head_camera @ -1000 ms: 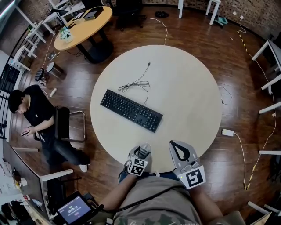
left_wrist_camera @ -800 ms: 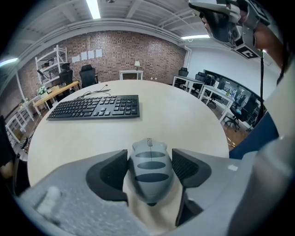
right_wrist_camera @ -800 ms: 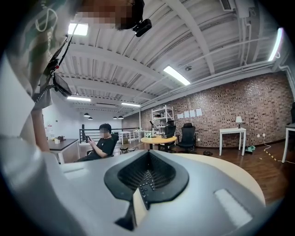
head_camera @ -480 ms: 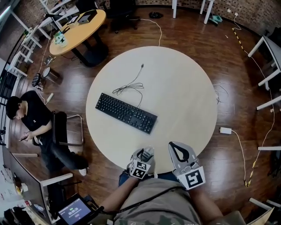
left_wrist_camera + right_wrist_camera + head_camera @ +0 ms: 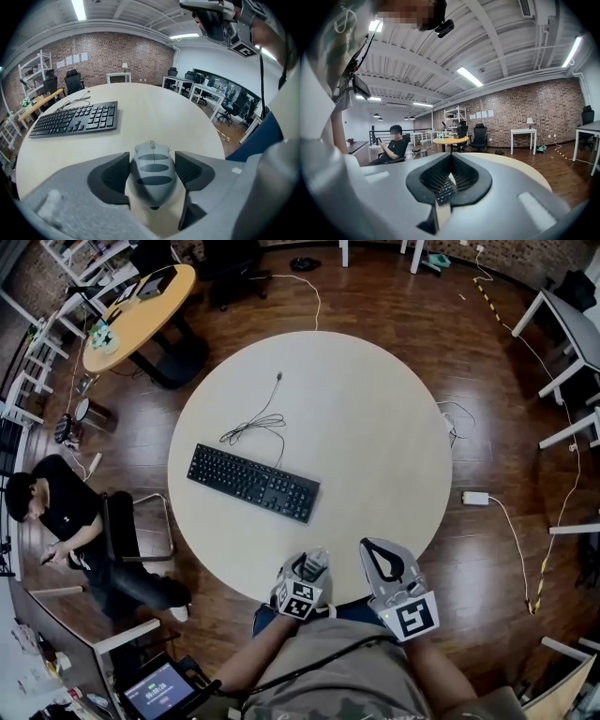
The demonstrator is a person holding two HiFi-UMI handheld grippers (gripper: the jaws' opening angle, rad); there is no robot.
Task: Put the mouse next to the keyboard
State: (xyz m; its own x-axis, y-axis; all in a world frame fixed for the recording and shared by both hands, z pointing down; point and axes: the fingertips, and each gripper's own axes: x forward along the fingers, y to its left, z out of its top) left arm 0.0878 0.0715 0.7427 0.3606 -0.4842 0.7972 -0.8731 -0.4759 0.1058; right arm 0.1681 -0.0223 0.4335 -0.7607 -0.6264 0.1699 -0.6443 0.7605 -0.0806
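The fingers [image 5: 110, 177] of the left gripper [image 5: 152, 161] are closed onto the mouse [image 5: 152, 174], one dark ribbed pad against each of its sides. The mouse is grey with three dark oval stripes along its back and a scroll wheel at its front end, which points toward the middle of the round pale surface [image 5: 375, 427]. In the head view the left gripper [image 5: 311, 568] holds it at the near edge of the surface, well apart from the black keyboard [image 5: 253, 483], which lies at a slant on the left half. Whether the mouse touches the surface cannot be told.

The keyboard's dark cable [image 5: 255, 423] lies in loose loops just behind it, the plug end stretched toward the far side. The right gripper [image 5: 370, 547] hovers beside the left one at the near edge; its fingers [image 5: 466, 185] meet at the tips and hold nothing. Each gripper's cube bears black-and-white square markers. The print on the keys is too small to read.
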